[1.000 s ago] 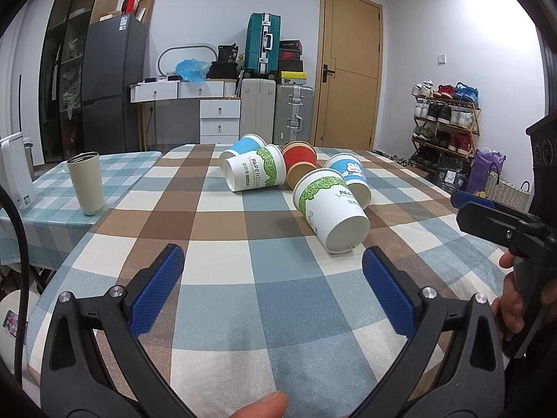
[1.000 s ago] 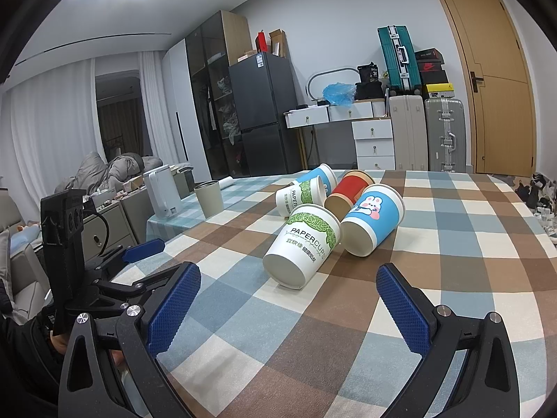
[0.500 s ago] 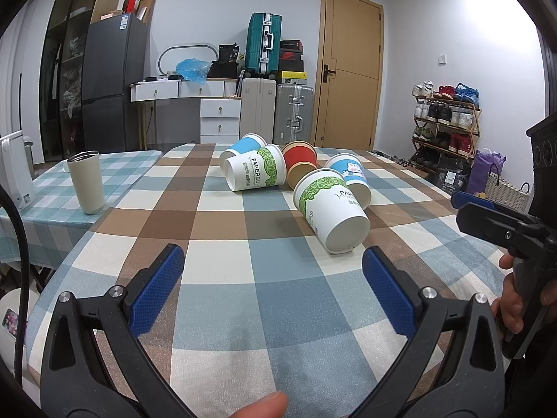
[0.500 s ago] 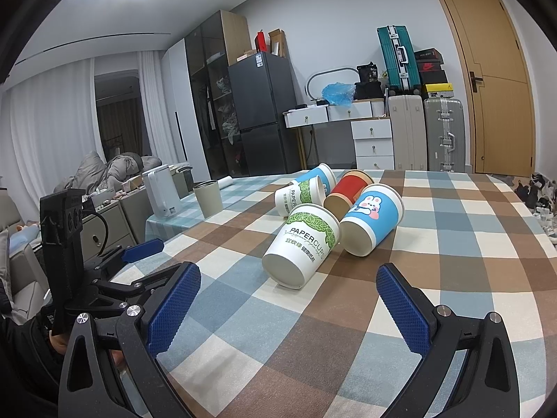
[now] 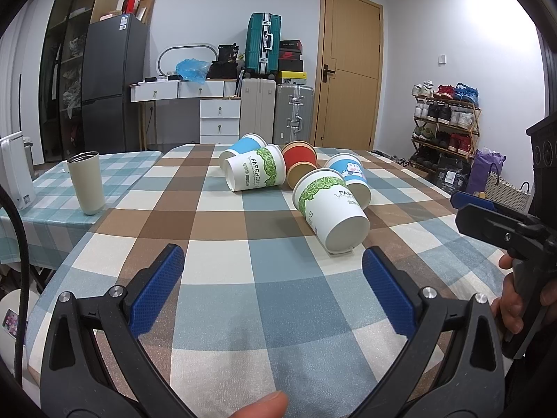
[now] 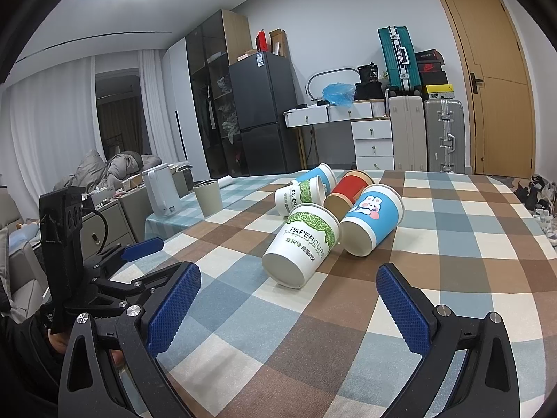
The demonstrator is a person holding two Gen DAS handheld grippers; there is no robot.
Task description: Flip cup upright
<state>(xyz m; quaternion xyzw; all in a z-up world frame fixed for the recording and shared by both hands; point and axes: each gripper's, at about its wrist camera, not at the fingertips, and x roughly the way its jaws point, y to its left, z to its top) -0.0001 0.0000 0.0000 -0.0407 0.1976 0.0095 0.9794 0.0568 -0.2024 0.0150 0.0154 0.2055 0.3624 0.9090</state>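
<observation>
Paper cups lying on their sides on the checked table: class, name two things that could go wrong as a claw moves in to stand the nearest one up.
1. The near green cup touches the bunny cup; lifting it may set the neighbour rolling.
2. Both the left claw and right claw are open and face the same cup; they might collide.

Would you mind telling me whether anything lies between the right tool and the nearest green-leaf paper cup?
Nothing visible does. Only bare checked tablecloth lies between the open right tool and the nearest green-leaf cup, lying on its side, base toward the tool. The rabbit cup lies against its right side.
</observation>
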